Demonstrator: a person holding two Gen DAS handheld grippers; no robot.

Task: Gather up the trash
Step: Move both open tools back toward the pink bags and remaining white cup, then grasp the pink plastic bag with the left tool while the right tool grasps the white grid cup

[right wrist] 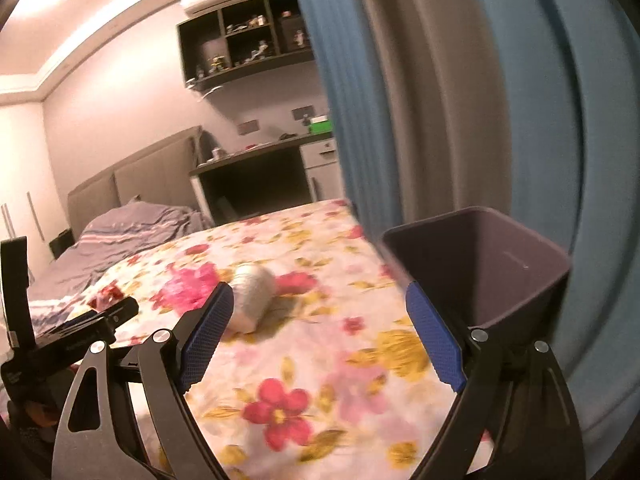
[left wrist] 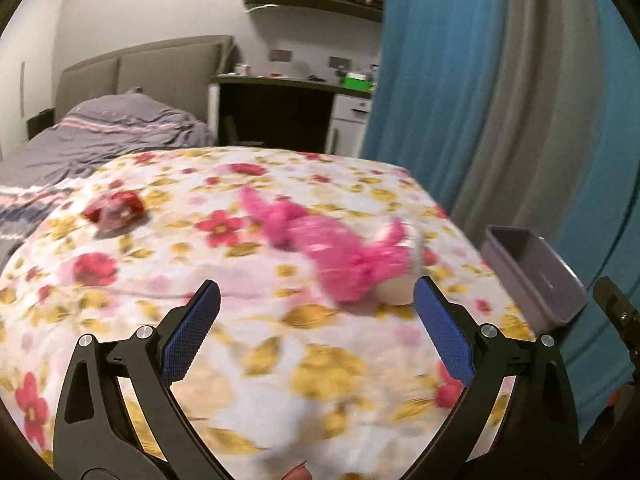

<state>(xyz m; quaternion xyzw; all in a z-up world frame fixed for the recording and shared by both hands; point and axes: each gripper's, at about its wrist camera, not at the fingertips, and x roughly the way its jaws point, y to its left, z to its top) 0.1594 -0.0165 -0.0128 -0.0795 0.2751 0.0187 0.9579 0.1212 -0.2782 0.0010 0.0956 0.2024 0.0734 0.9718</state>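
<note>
The jaws of the left gripper [left wrist: 316,300] are spread wide, and nothing is held between them. Just beyond their tips, toward the right jaw, a pink crumpled wrapper [left wrist: 340,244] is seen lying on the flowered bedspread [left wrist: 240,360], with a whitish wad [left wrist: 396,290] tucked against its near end, close to the right pad. Farther ahead and to the left, well apart from the jaws, a red crumpled piece [left wrist: 114,210] lies on the same cloth. To the right of the jaws a purple bin [left wrist: 536,276] stands at the bed's edge.

The jaws of the right gripper [right wrist: 320,300] are likewise apart and empty. The whitish wad [right wrist: 252,296] is seen just past the left pad, and the purple bin [right wrist: 480,272] stands directly behind the right pad. Blue curtains [right wrist: 560,120] hang beyond.
</note>
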